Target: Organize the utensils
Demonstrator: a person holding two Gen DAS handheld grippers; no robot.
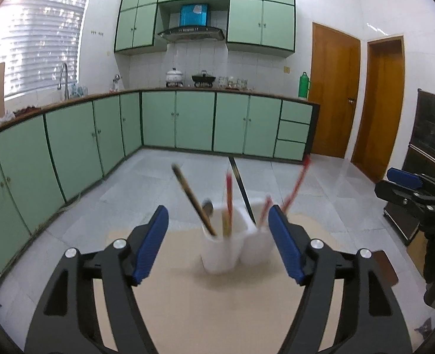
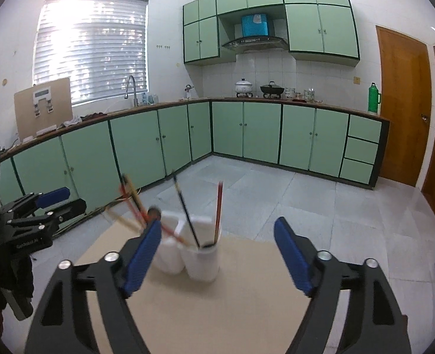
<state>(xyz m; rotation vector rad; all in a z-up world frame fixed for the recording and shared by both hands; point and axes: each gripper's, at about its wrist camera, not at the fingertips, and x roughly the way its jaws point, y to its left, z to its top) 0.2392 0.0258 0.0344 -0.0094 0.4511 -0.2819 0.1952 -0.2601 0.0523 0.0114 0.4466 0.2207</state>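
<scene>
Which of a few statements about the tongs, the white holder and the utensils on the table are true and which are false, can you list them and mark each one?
1. Both the left tongs and the right tongs stand open with nothing gripped. True.
2. The white holder lies tipped over on the table. False: it stands upright.
3. Chopsticks lean out of the holder's top. True.
4. The green flask stands on the table beside the holder. False: it stands on the far kitchen counter.
5. The holder is one single cup. False: it shows separate compartments side by side.
</scene>
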